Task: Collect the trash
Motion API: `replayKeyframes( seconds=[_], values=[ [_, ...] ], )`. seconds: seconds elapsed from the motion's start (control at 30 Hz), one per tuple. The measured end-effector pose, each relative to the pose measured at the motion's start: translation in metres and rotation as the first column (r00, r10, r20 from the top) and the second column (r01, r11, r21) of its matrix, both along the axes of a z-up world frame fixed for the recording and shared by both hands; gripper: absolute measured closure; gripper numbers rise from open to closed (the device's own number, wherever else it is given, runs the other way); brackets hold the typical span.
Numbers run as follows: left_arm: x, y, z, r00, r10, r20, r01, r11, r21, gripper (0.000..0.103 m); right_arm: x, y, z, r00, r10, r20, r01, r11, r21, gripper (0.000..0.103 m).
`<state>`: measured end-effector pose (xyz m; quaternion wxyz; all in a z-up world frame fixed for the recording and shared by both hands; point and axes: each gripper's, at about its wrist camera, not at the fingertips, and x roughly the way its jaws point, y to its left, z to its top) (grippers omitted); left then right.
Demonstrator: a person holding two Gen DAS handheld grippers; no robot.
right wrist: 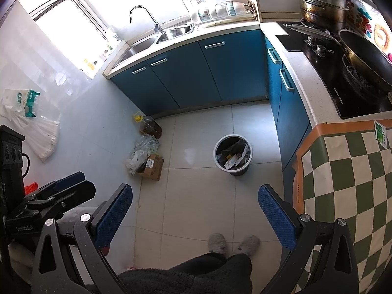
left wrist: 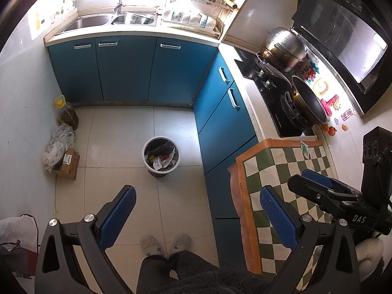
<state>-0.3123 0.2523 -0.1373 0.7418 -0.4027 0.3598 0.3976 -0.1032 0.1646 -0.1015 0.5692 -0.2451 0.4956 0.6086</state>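
A round grey trash bin (left wrist: 161,155) with a black liner and paper scraps inside stands on the tiled floor; it also shows in the right wrist view (right wrist: 232,154). A small green-and-white packet (left wrist: 305,149) lies on the checkered cloth at the counter's far edge, also in the right wrist view (right wrist: 381,132). My left gripper (left wrist: 197,216) is open and empty, held high above the floor. My right gripper (right wrist: 196,214) is open and empty, also high above the floor. Each gripper shows in the other's view, the right one (left wrist: 318,186) and the left one (right wrist: 68,186).
Blue cabinets (left wrist: 127,68) with a sink (left wrist: 110,20) run along the back. A stove (left wrist: 281,95) with a wok and a pot sits on the right. A cardboard box (left wrist: 67,163), plastic bags and an oil bottle (left wrist: 66,112) lie by the left wall. The person's slippers (left wrist: 165,243) are below.
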Motion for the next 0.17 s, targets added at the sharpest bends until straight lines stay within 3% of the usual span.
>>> replayKeyframes(
  seconds=[0.17],
  values=[
    [-0.0024, 0.0013, 0.0026, 1.000, 0.009, -0.007, -0.009, 1.000, 0.011, 0.000, 0.0004, -0.0001, -0.0001, 1.000, 0.000, -0.001, 0.000, 1.000, 0.001, 0.000]
  ],
)
